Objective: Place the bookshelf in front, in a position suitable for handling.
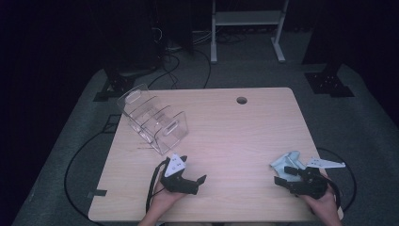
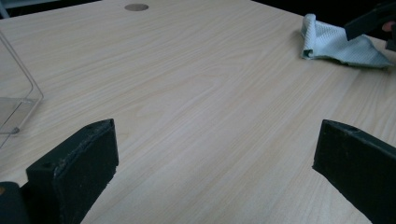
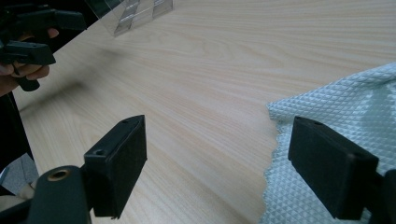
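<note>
Overhead arrangement of a pale wood-grain rectangular desk (image 1: 226, 127) with a round cable hole (image 1: 242, 100) near its far edge, at about 12 o'clock from the desk's centre. A crumpled pale blue-green waffle-textured cloth (image 1: 286, 162) lies flat on the desk near the right edge, at about 4 o'clock from the centre. The right claw (image 1: 281, 175), held in the person's right hand (image 1: 324, 207) at the near right corner, sits just at the near side of this cloth; its jaws stand wide apart and grip nothing. In the right gripper view the cloth (image 3: 336, 135) spreads under and beyond the right-hand jaw, while bare wood shows between the two jaws; whether that jaw touches the fabric cannot be told.

The left claw (image 1: 200, 182), held in the person's left hand (image 1: 162, 200) at about 7 o'clock from the centre, is likewise fully spread and empty, pointing toward 3 o'clock. In the left gripper view only bare desk lies between its jaws, with the cloth (image 2: 336, 44) well away at the upper right, beside a jaw of the other claw.

A clear acrylic slotted rack with several partitions (image 1: 153, 120) stands at about 10 o'clock from the centre, near the left edge and well apart from the cloth; the left claw lies near its near corner without touching it.
</note>
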`<state>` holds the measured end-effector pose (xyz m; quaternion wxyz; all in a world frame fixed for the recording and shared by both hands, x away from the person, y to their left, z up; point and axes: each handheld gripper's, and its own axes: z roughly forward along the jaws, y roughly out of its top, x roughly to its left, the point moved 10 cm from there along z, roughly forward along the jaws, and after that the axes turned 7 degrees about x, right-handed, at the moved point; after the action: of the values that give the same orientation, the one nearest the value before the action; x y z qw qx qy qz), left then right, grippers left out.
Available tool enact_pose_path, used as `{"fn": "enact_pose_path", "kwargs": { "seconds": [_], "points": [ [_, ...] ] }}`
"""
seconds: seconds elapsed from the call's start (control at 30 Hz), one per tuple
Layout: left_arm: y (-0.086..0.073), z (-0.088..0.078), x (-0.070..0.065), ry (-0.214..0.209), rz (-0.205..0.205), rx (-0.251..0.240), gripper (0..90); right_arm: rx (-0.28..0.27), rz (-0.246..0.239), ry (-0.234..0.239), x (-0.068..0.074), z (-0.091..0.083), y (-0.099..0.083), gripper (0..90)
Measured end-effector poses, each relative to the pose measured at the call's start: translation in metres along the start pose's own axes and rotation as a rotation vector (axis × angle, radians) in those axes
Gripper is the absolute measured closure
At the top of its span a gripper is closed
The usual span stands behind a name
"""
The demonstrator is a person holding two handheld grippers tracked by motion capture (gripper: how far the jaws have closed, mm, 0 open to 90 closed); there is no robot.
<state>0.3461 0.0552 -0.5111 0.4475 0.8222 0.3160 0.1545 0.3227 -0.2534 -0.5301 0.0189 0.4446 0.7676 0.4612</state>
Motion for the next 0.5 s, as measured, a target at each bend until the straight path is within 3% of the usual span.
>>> {"fn": "enact_pose_path", "kwargs": {
  "seconds": [0.13, 0.3, 0.5],
  "points": [
    [0.003, -0.002, -0.003, -0.046, 0.002, -0.009, 0.0, 0.02, -0.003, 0.005, 0.0, 0.003, -0.003, 18.9],
    [0.004, -0.01, -0.003, -0.075, 0.019, -0.017, 0.0, 0.024, -0.002, 0.012, 0.002, 0.004, -0.003, 18.7],
    [0.007, -0.018, 0.002, -0.07, 0.023, -0.025, 0.0, 0.023, -0.023, 0.004, 0.005, 0.003, -0.001, 18.6]
  ]
}}
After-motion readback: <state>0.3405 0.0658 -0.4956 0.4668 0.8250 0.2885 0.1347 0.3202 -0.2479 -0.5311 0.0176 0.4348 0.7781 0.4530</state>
